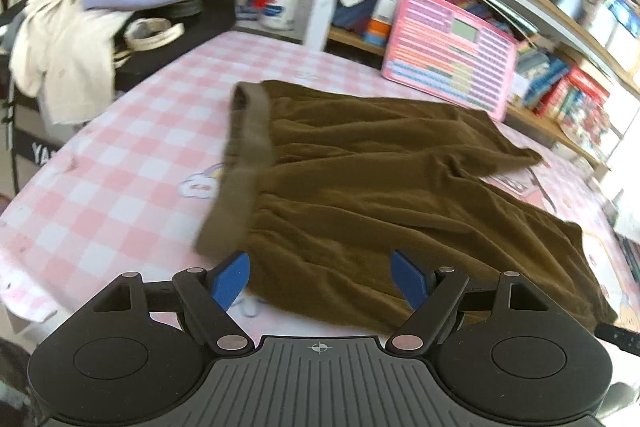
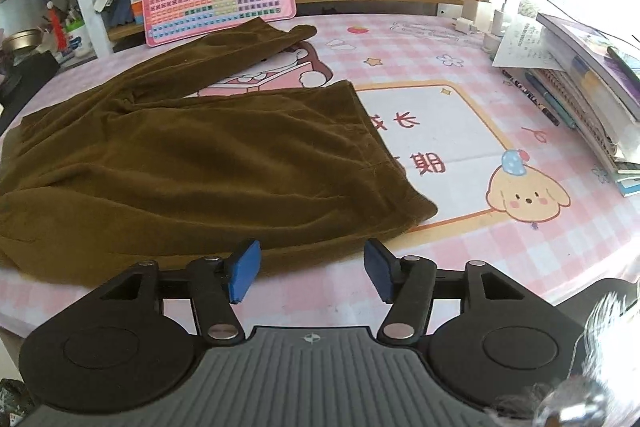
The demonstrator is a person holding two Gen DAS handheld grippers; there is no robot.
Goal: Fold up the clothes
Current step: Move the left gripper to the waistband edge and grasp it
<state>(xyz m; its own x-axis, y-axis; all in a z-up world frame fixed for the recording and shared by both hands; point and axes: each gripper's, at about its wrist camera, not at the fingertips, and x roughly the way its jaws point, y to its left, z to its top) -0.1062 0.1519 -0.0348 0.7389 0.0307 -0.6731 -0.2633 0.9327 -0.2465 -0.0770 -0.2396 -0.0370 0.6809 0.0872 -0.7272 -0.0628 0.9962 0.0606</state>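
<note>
Two grippers idle at the near edge of the brown shorts [image 2: 192, 163], which lie spread flat on the pink checked table cover [image 2: 460, 43], legs apart. Left gripper [image 1: 320, 281] by the waistband [image 1: 248, 155], fingers spread, empty. Right gripper [image 2: 312, 269] by the near leg hem, spread, empty. Step judged: fold not begun. Next: pinch near edges, carry over

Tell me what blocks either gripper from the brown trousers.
Nothing visible does. The left gripper hangs open by the waistband end of the brown trousers; the right gripper hangs open at their near edge.
</note>
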